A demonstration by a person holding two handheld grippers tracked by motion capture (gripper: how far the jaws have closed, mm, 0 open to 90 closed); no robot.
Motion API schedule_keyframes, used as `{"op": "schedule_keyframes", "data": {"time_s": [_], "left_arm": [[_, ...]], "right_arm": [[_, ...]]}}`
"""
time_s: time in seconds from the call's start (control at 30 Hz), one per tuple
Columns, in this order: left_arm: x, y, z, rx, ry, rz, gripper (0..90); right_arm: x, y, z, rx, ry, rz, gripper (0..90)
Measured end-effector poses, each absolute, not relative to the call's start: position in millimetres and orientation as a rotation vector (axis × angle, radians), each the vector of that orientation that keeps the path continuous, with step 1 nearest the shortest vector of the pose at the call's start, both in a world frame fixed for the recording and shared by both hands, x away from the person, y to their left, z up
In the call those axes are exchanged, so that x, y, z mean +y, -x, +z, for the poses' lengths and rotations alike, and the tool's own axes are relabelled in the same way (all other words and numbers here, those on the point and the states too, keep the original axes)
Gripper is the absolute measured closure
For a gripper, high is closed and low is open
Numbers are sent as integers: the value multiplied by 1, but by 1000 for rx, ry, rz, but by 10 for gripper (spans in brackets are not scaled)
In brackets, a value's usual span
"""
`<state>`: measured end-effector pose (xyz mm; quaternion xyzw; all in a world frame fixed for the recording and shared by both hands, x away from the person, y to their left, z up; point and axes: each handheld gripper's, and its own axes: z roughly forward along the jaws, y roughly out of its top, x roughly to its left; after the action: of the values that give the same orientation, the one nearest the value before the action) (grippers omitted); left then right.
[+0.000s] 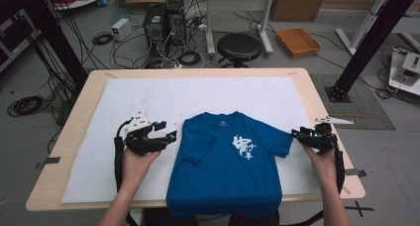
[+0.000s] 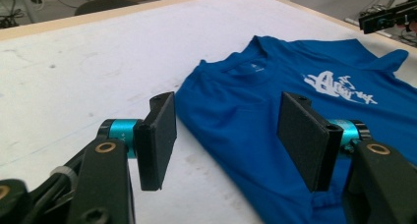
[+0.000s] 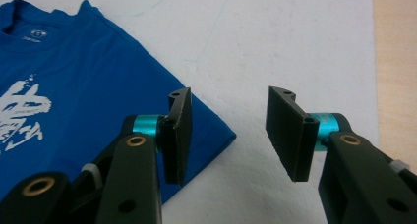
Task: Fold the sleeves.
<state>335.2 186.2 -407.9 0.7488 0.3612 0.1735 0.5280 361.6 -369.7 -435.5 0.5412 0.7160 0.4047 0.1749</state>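
Note:
A blue T-shirt with a white print lies face up on the white mat, its hem hanging over the table's front edge. Its left sleeve is folded in onto the body; the right sleeve spreads out. My left gripper hovers open just left of the shirt's shoulder, nothing between its jaws. In the left gripper view the shirt lies ahead of the left gripper. My right gripper is open beside the right sleeve tip; in its own view the right gripper is empty.
The wooden table shows bare edge to the right of the mat. A black stool, computer towers, cables and an orange tray stand on the floor behind. The mat's back half lies free.

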Motion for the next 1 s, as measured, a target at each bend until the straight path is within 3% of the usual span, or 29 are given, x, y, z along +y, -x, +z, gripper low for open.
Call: {"op": "schedule_keyframes", "data": {"time_s": [0.3,0.47,0.63,0.73,1.0], "left_arm": [[201,-336,-412,888,-1776,413,402],[201,-338,-415,891,-1790,399,402],[200,-339,-414,887,-1795,386,401],[199,-340,-415,885,-1803,380,402],[194,-342,-416,877,-1818,363,402]], "right_arm": [[-368,-371,-449,2078,-1576,1083,607],[-370,-372,-450,2075,-1557,1077,725],[-362,-371,-449,2125,-1487,1057,747],[-362,-369,-449,2140,-1463,1051,879],[-361,-363,-439,2116,-1432,1094,891]]}}
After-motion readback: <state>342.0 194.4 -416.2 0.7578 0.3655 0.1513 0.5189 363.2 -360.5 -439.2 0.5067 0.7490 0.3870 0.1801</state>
